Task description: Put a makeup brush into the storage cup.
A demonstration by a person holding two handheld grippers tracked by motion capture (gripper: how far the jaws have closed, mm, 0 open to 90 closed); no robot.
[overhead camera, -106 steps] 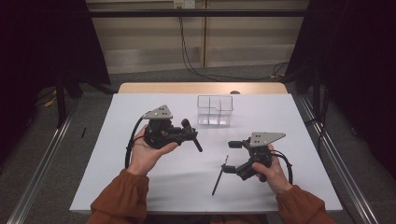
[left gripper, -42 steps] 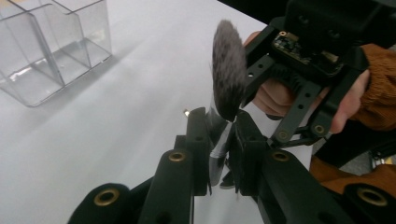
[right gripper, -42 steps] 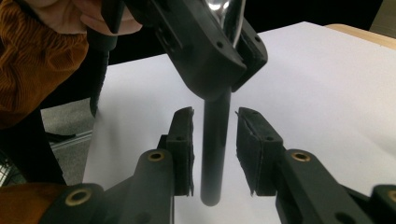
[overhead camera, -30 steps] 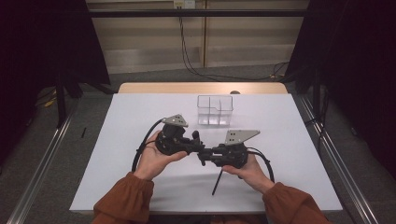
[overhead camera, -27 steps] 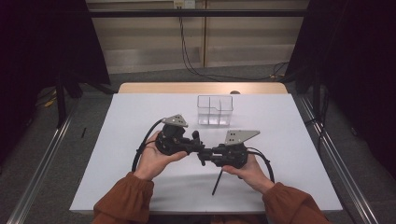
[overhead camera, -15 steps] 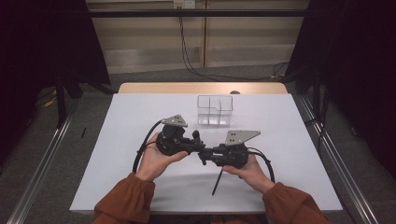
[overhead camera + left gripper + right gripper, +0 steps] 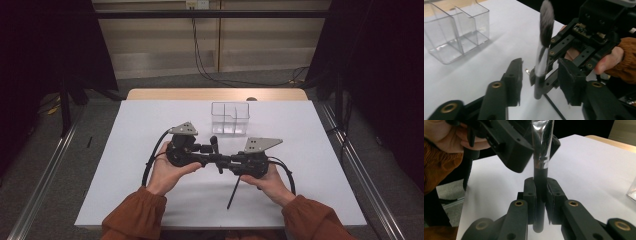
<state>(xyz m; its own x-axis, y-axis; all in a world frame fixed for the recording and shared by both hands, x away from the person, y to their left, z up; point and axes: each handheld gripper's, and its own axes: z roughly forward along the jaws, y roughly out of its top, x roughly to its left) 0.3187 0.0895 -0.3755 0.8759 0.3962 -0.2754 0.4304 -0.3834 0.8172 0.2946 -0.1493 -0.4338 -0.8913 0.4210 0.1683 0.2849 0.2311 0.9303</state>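
A makeup brush [image 7: 541, 62] with a black handle, silver ferrule and dark bristles stands upright between the two grippers at the middle of the table. My right gripper [image 7: 540, 192] is shut on its handle [image 7: 539, 177]. My left gripper [image 7: 542, 82] faces it from the left in the high view [image 7: 216, 157]. Its jaws have just been opening. Its pads [image 7: 515, 80] stand apart on either side of the brush without touching it. The bristle tip [image 7: 214, 142] points up above the meeting jaws.
A clear divided organiser box [image 7: 230, 117] stands behind the grippers on the white table [image 7: 310, 135], to the upper left in the left gripper view [image 7: 456, 32]. A thin black stick [image 7: 232, 192] lies on the table near the right hand.
Since the earliest frame the two grippers have come together at the table's middle. In the last half second the left jaws have spread off the brush; both hands stay put.
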